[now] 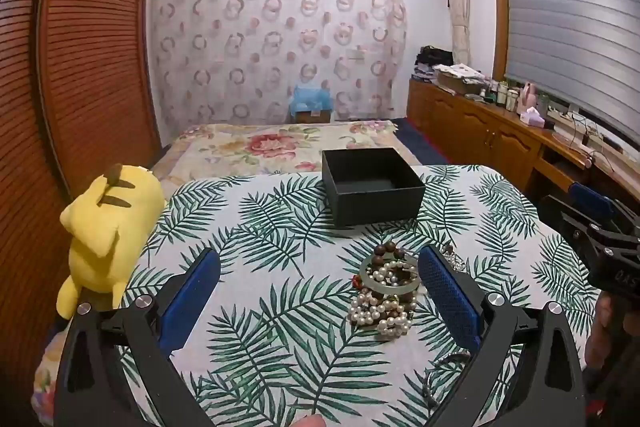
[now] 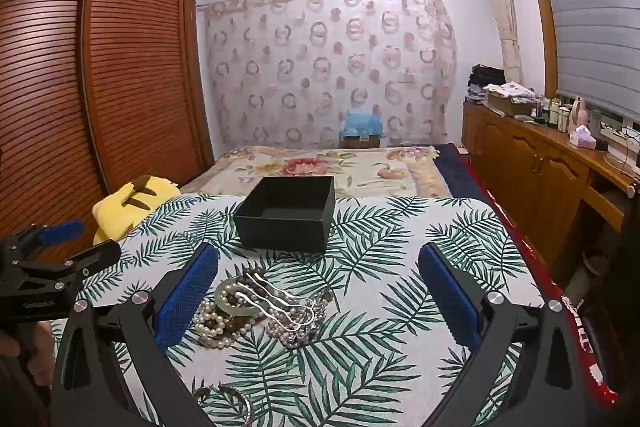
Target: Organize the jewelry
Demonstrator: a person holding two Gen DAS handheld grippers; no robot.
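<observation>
A pile of jewelry lies on the leaf-print table: pearl strands, brown wooden beads, a pale green bangle. In the right wrist view the pile also shows silver U-shaped hairpins on top. An empty black box stands open behind the pile, also in the right wrist view. My left gripper is open and empty above the table, the pile beside its right finger. My right gripper is open and empty, the pile beside its left finger.
A yellow plush toy lies at the table's left edge. More jewelry lies near the front edge. A bed lies beyond the table. A wooden wardrobe stands left, a low cabinet with clutter right.
</observation>
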